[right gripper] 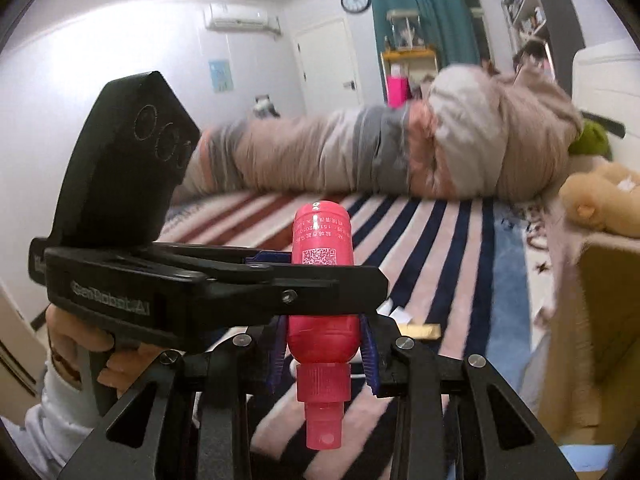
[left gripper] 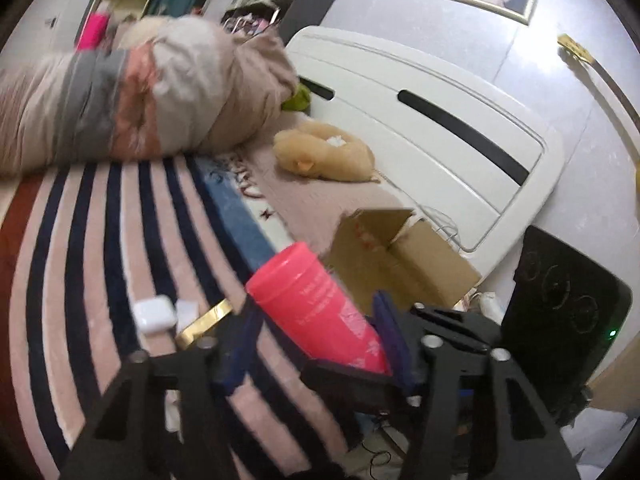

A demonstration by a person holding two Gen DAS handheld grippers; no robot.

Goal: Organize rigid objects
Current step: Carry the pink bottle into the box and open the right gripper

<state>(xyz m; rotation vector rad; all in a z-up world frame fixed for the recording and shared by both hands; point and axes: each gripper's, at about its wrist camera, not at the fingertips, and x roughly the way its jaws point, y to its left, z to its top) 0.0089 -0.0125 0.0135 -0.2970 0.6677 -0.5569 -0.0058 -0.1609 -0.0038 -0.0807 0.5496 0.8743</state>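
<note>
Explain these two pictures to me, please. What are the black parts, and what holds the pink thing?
No robot here: a person holds hand tools with two-finger tongs, each carrying a camera that looks along its fingers. One picture is from the left tongs, the other from the right tongs. Both tongs appear to grip one pink bottle, held above a bed. In the right view the left tool crosses sideways, with the person's hand on it. On the striped blanket lie a white case, a plush toy and an open box.
</note>
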